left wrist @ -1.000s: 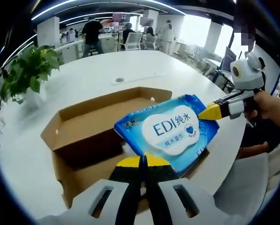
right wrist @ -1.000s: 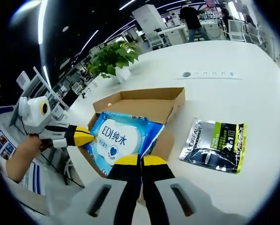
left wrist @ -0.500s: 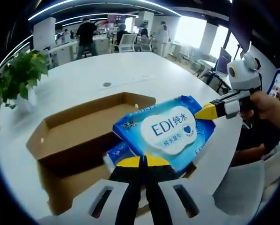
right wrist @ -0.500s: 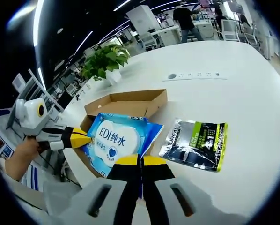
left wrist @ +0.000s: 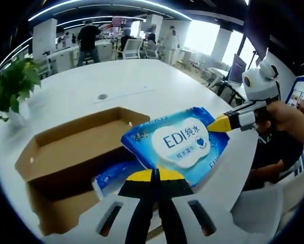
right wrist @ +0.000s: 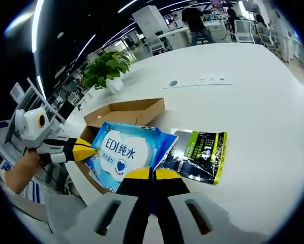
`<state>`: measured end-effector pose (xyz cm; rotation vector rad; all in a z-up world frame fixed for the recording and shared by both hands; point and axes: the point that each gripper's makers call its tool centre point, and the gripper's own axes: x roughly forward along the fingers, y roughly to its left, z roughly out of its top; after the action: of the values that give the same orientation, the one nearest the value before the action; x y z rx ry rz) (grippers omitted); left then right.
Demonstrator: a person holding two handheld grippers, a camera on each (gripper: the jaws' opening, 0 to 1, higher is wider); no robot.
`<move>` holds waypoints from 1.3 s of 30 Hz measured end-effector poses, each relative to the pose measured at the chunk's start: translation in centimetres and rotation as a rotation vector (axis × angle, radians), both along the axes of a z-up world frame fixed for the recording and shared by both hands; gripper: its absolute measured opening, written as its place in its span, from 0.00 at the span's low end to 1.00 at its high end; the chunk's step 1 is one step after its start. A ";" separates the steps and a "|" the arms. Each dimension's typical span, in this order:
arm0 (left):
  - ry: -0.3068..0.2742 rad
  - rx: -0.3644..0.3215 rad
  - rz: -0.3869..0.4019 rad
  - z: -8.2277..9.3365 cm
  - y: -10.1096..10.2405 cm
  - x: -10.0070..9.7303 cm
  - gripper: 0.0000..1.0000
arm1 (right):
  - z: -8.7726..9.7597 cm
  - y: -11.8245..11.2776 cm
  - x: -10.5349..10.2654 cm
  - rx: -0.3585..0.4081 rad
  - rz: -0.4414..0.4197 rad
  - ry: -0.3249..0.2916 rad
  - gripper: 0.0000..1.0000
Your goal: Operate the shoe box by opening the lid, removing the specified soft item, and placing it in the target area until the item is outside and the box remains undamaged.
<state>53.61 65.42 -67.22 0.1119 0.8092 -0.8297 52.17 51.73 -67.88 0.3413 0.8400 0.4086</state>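
A blue EDI wet-wipes pack (left wrist: pixel 178 143) hangs above the table, held at two edges. My left gripper (left wrist: pixel 155 175) is shut on its near edge in the left gripper view. My right gripper (left wrist: pixel 216 124) comes in from the right, shut on the pack's far corner. In the right gripper view the pack (right wrist: pixel 120 151) sits between my right gripper (right wrist: pixel 152 174), shut on it, and my left gripper (right wrist: pixel 89 149) at the left. The open cardboard shoe box (left wrist: pixel 65 147) lies to the left of the pack, with a second blue pack (left wrist: pixel 113 174) inside. That box (right wrist: pixel 127 110) lies just behind the held pack.
A black and green pouch (right wrist: pixel 199 155) lies flat on the white table (right wrist: pixel 253 101) right of the pack. A potted plant (right wrist: pixel 104 67) stands beyond the box. A hand (left wrist: pixel 290 116) holds the right gripper near the table's edge. People and chairs are far behind.
The wipes pack, still held by both grippers, has moved off the box toward the black and green pouch. A second blue pack in the box has come into view.
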 end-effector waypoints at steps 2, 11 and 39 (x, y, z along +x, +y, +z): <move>-0.001 -0.004 -0.005 0.0 -0.6 0.0 0.00 | 0.0 -0.5 0.0 -0.003 -0.003 0.000 0.00; 0.004 -0.032 -0.021 0.0 -3.3 0.1 0.00 | 0.0 -3.3 -0.1 -0.010 -0.035 0.003 0.00; 0.020 0.016 -0.111 -2.0 -8.3 2.6 0.00 | -2.1 -8.0 2.3 -0.042 -0.076 0.033 0.00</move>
<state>56.20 57.14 -69.22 0.1642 0.8341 -0.9307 54.43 43.77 -69.96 0.3402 0.8637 0.3152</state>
